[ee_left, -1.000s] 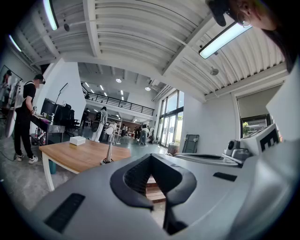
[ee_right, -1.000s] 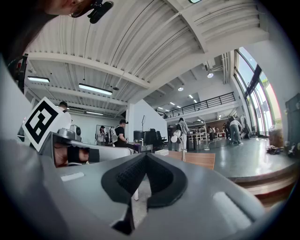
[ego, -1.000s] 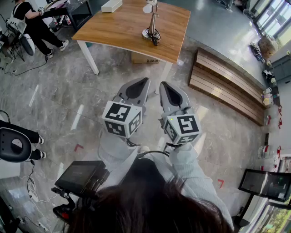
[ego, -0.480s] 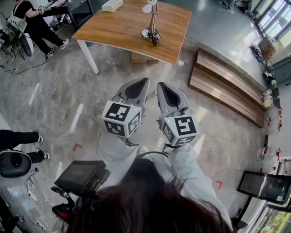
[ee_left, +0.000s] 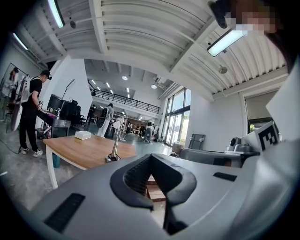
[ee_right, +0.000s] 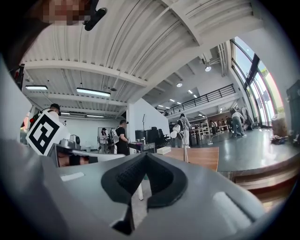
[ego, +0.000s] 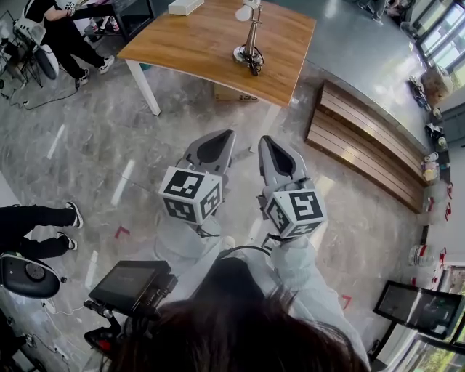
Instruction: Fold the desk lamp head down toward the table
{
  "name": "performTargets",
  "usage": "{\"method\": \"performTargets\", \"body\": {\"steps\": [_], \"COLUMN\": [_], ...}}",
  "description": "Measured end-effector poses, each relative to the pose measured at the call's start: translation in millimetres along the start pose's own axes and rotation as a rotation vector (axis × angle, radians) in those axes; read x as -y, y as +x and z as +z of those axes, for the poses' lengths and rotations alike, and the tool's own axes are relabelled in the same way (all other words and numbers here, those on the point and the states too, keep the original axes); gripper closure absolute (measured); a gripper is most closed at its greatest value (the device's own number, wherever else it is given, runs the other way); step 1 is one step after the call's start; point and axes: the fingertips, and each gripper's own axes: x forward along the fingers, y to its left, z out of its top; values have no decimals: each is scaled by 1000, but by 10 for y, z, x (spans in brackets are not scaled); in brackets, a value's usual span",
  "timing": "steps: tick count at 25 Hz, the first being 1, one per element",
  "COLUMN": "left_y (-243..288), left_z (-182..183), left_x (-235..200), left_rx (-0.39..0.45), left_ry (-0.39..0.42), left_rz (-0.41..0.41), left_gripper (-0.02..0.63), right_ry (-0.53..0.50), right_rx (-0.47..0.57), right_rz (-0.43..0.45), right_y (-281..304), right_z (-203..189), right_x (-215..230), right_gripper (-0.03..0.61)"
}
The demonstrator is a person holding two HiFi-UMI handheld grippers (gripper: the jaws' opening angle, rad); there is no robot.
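Shifted slightly, left claw (ego: 228,135) and right claw (ego: 263,140) sit pinched empty; desk lamp (ego: 251,35) stands upright.

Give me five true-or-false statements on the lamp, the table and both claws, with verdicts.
1. The slim silver desk lamp stands upright on the light wooden table. True.
2. The left claw grips the lamp's pole. False: it is shut on nothing, well short of the table.
3. The right claw has its jaws together, empty. True.
4. The white rectangular box lies on the floor. False: it sits on the table.
5. The lamp is folded flat onto the tabletop. False: its round white head is up at the top of the pole.
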Motion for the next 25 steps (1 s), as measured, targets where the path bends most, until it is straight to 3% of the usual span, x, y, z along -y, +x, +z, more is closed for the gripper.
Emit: {"method": "performTargets", "body": {"steps": [7,13,18,25], "left_y": [768,1542,2212,3155], "left_z": [35,458,688,509], "left_x": [-773,-1721,-2268,-2784], "left_rx": [-22,-27,-60,-144], "left_ry": [6,23,47,36], "left_rz": [-26,-48,-92,-105], "left_gripper": [611,611,611,611], "right_ry": [15,-3,28,53], "right_rx": [1,37,39,-26], "right_rz": [-49,-128,-215,-246], "right_y": [966,2068,2715,3431], "right_z": [-95,199,274,86], "right_x": [560,1067,1544,2226], "right_gripper": [577,578,578,577]}}
